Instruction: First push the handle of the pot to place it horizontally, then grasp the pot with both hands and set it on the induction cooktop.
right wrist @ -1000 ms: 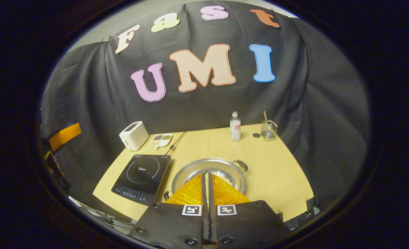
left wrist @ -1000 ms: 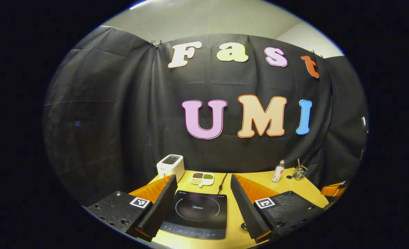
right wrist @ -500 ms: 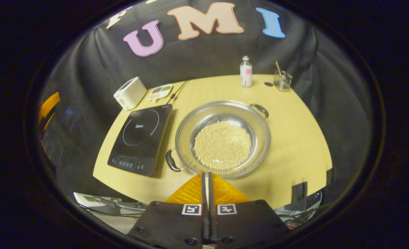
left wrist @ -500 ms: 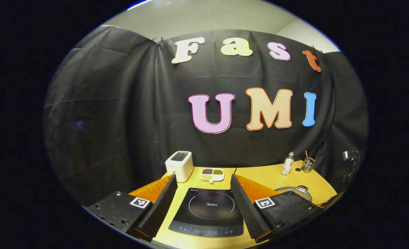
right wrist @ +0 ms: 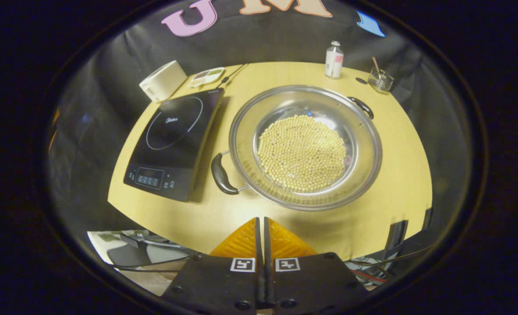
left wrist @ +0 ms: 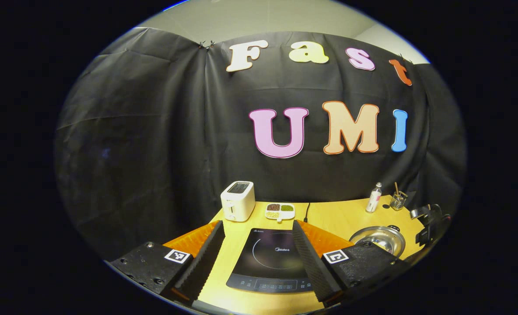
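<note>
On the table (right wrist: 399, 175), the pot (right wrist: 305, 146) is seen beside the cooktop (right wrist: 176, 135), untouched, with the right gripper (right wrist: 261, 225) clenched empty and the left gripper (left wrist: 257, 243) spread wide.

Pot (right wrist: 305, 146): shiny polished metal, black handles. Induction cooktop (right wrist: 174, 139): glossy black glass. Table (right wrist: 399, 175): smooth pale wood. Toaster (left wrist: 238, 200): white plastic.

The counter (right wrist: 399, 183) was yellow wood. The pot (right wrist: 241, 131) was silver with black handles (right wrist: 220, 174), holding pale beans (right wrist: 302, 153). The cooktop (right wrist: 171, 140) was black; the toaster (right wrist: 162, 81) white; the tongs (right wrist: 261, 227) orange and black.
</note>
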Motion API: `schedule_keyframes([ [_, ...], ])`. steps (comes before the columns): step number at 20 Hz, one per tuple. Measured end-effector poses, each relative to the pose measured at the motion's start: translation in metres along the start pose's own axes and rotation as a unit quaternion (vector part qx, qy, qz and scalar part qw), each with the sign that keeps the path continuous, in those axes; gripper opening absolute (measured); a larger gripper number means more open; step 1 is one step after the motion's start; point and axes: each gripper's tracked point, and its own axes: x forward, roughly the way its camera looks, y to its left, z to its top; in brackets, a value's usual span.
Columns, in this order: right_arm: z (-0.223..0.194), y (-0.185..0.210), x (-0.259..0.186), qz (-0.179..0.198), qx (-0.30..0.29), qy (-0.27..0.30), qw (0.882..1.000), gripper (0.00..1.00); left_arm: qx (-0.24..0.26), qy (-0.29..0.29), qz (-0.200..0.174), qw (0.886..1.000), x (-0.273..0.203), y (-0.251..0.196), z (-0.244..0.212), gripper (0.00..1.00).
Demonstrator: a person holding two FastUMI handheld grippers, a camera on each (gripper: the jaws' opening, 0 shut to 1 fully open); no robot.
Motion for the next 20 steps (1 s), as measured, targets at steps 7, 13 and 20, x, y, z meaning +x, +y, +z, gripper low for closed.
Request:
schedule_keyframes([
  [7,-0.006,0.021,0.033,0.018,0.029,0.051,0.998,0.0,-0.016,0.02,-0.003,1.0,-0.004,0.004,-0.024,0.95],
  [13,0.012,0.025,0.055,-0.006,0.051,0.034,0.998,0.02,-0.031,0.035,0.006,0.999,-0.009,0.015,-0.04,0.95],
  [20,0.02,0.033,0.064,-0.02,0.049,0.03,0.998,0.0,-0.025,0.047,0.013,0.998,-0.009,0.02,-0.054,0.91],
])
